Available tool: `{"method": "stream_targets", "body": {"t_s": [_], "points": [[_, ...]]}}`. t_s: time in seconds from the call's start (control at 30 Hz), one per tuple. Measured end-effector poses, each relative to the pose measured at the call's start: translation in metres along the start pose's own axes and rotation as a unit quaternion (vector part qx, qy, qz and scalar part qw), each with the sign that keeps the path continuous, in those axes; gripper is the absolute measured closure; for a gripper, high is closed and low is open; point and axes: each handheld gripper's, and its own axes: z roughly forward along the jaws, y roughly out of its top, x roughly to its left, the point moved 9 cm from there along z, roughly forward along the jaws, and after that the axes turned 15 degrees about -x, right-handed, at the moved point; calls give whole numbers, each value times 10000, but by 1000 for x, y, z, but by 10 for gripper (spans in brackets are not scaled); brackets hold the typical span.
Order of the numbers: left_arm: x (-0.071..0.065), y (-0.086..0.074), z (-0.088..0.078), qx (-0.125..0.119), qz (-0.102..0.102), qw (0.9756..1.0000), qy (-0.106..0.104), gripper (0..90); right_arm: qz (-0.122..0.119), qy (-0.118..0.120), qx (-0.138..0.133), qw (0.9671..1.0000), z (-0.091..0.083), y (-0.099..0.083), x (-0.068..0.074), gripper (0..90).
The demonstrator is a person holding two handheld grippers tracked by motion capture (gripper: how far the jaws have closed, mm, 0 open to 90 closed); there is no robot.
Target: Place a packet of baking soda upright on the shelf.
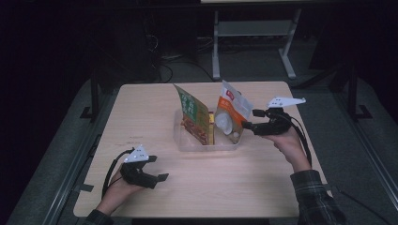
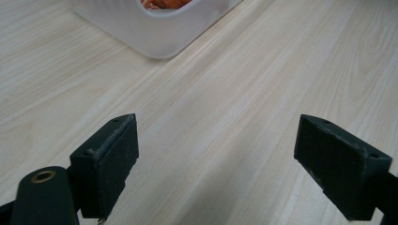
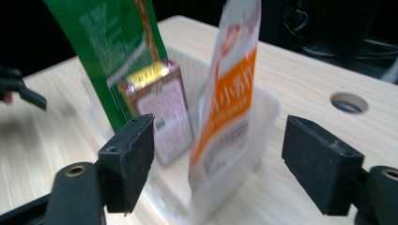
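Observation:
A clear plastic bin stands mid-table. In it lean a green pouch, a white-and-orange pouch and a small red-and-yellow box. My right gripper hovers at the bin's right side. In the right gripper view its jaws stand wide apart, open. The white-and-orange pouch rises in the gap ahead of them, untouched by either pad. My left gripper rests near the table's front left, open and empty over bare wood. A corner of the bin lies ahead of it.
The wooden table has a round cable hole beyond the bin in the right gripper view. Dark floor, cables and a white desk frame lie behind the table. My left gripper's tip shows far off at that view's left edge.

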Motion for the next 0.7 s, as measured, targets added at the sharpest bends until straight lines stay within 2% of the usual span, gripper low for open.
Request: {"method": "stream_targets", "body": {"t_s": [0.2, 0.37, 0.7], "points": [[-1, 0, 0, -1, 52, 10000, -34, 141, -98, -195, 103, 9997, -23, -16, 3, 250], [0, 0, 0, 20, 100, 9999, -33, 141, -96, -200, 203, 9995, -41, -37, 7, 248], [-2, -6, 2, 154, 278, 9995, -93, 141, -359, -229, 321, 9986, -51, -72, 23, 178]]}}
